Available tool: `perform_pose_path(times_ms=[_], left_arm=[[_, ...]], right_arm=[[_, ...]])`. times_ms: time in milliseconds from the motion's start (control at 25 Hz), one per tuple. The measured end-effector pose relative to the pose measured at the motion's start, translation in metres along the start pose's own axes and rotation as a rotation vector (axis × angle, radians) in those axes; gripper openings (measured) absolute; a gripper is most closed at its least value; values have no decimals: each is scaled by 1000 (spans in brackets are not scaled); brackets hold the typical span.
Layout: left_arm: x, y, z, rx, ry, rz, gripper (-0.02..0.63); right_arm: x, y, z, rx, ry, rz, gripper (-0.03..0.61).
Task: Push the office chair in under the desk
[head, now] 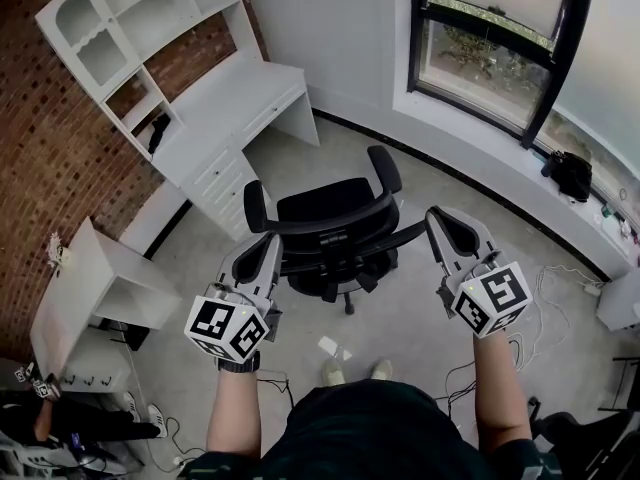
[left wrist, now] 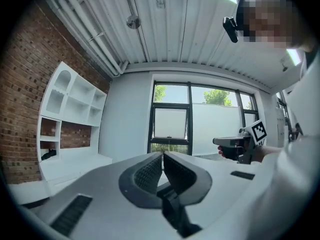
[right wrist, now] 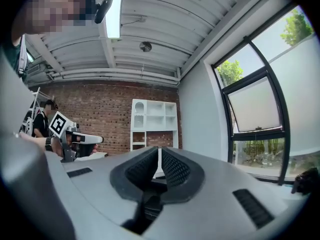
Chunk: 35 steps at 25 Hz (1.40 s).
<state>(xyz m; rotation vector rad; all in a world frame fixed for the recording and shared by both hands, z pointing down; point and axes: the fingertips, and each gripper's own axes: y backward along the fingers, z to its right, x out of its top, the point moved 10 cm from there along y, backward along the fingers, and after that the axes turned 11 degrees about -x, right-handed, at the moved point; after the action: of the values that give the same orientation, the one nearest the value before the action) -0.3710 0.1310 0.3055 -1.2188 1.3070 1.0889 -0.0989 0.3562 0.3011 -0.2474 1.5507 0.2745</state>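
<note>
The black office chair (head: 330,230) stands on the floor in the middle of the head view, its backrest toward me and its seat toward the white desk with a hutch (head: 235,93) at the upper left. A stretch of floor separates the chair from the desk. My left gripper (head: 270,243) hovers by the backrest's left edge, shut and empty. At the backrest's right side my right gripper (head: 440,218) is also shut with nothing in it. Neither gripper view shows the chair. The left gripper (left wrist: 162,156) points at the window; the right gripper (right wrist: 160,151) points at the hutch (right wrist: 152,116).
A small white side table (head: 100,278) stands at the left. A window sill with a black bag (head: 570,173) runs along the right wall, and cables (head: 545,318) lie on the floor below it. A person (head: 40,408) is at the lower left corner.
</note>
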Motion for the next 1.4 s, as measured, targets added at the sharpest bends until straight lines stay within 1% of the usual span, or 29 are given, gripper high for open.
perform_pose_path(times_ms=[200, 560, 760, 960, 1200, 1240, 1320, 1400], left_arm=[[-12, 13, -2, 24, -21, -34, 8], [-41, 13, 20, 115, -53, -75, 8], [-64, 18, 23, 119, -104, -177, 8], [-82, 24, 11, 116, -149, -269, 8], [-105, 23, -10, 77, -214, -395, 12], [-107, 22, -14, 63, -224, -416, 21], [-112, 18, -21, 29, -256, -469, 73], [-119, 14, -28, 4, -312, -542, 101]], right_arm=[[-15, 1, 10, 41, 4, -38, 8], [-48, 1, 22, 119, 30, -82, 8], [-73, -3, 26, 153, 47, -131, 8], [-90, -12, 23, 180, 124, -177, 8], [-113, -27, 25, 206, 218, -259, 9], [-116, -30, 25, 215, 243, -274, 9], [-122, -35, 25, 233, 291, -304, 11], [-129, -40, 25, 255, 333, -343, 12]])
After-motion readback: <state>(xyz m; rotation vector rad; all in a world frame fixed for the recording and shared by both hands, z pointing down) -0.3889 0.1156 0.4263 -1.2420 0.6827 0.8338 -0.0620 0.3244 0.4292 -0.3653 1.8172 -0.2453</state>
